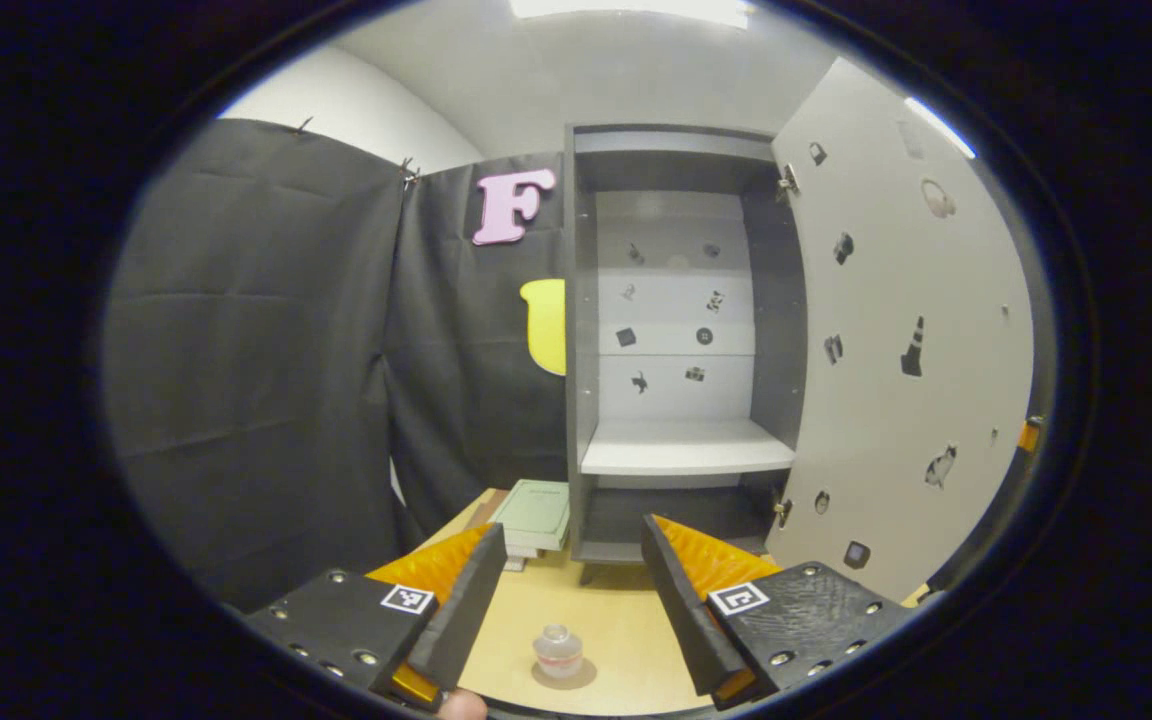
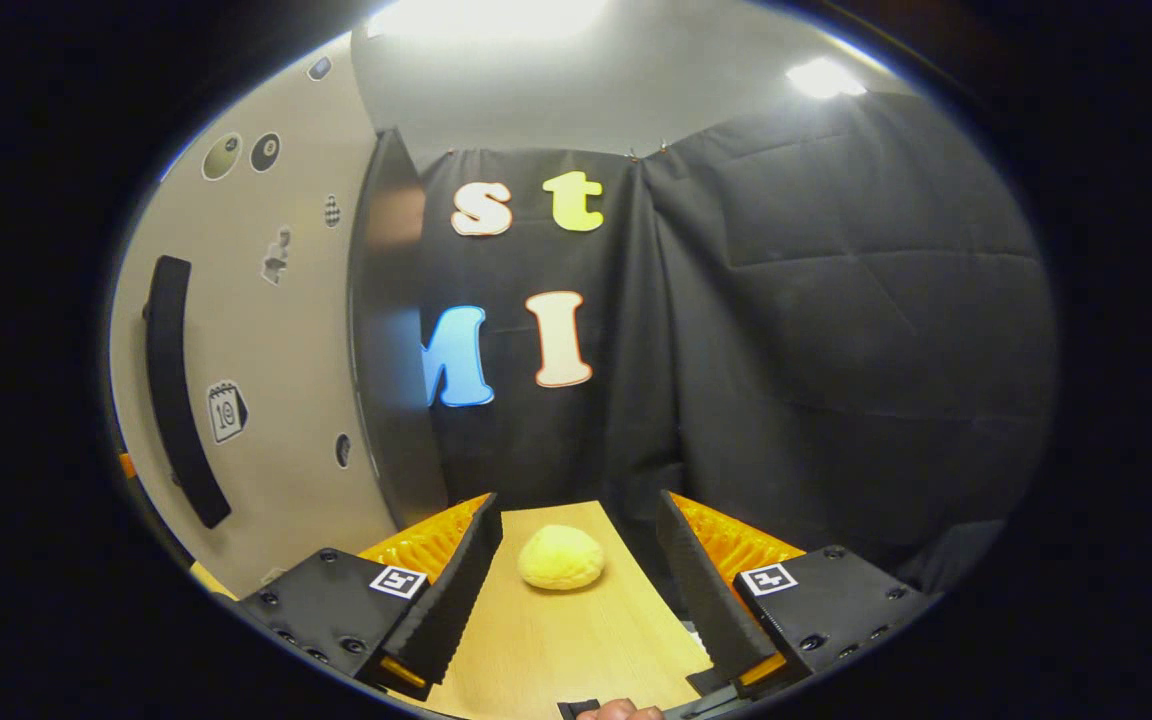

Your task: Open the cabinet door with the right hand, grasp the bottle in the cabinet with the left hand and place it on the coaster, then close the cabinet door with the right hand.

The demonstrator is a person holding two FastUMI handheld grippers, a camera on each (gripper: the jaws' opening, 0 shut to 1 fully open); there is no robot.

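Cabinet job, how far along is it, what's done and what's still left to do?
Done: the cabinet door stands wide open, the shelf is bare, and the bottle stands on the coaster on the table. In hand: nothing; the left gripper is open above the bottle, the right gripper open beside the door. Left: closing the door by its handle.

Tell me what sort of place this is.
Probably a staged recording booth, not a real home: black cloth walls hang behind a small wooden table, and a grey cabinet with stickers on its open door stands on it.
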